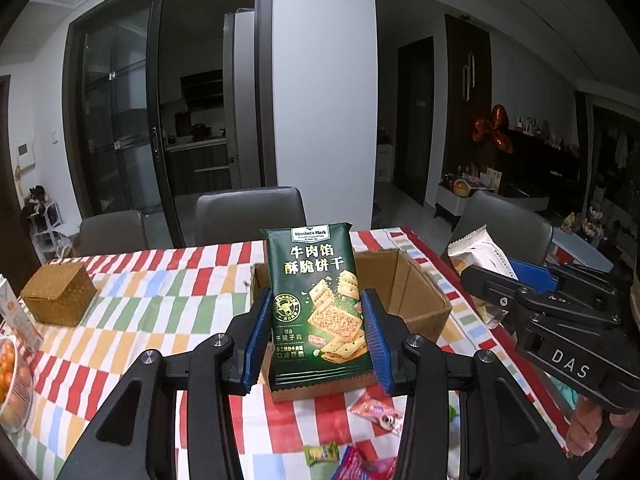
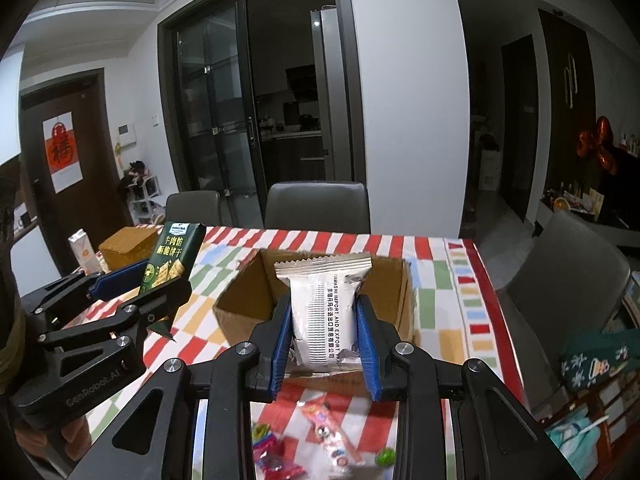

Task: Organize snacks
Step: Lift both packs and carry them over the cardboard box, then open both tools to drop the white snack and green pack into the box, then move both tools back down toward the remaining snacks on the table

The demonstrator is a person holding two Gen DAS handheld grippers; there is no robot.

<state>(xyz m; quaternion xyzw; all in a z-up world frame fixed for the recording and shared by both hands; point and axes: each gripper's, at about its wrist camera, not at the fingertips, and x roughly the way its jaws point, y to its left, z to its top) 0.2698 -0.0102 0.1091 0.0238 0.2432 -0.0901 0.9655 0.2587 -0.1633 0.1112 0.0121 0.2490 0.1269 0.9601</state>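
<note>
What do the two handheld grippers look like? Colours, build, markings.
Both match: black angular linkage arms with silver pivot screws and blue ribbed pads. The left gripper carries white "GenRobot.AI" lettering on its side, seen from the right wrist view. The right gripper shows "DAS" in white on its body. No cables visible.

My left handheld black plastic gripper (image 1: 316, 340) with ribbed blue finger pads (image 1: 256, 338), round silver screws at its linkage joints, my right black gripper (image 2: 324, 344) alike, white "DAS" and "GenRobot.AI" lettering on their bodies
</note>
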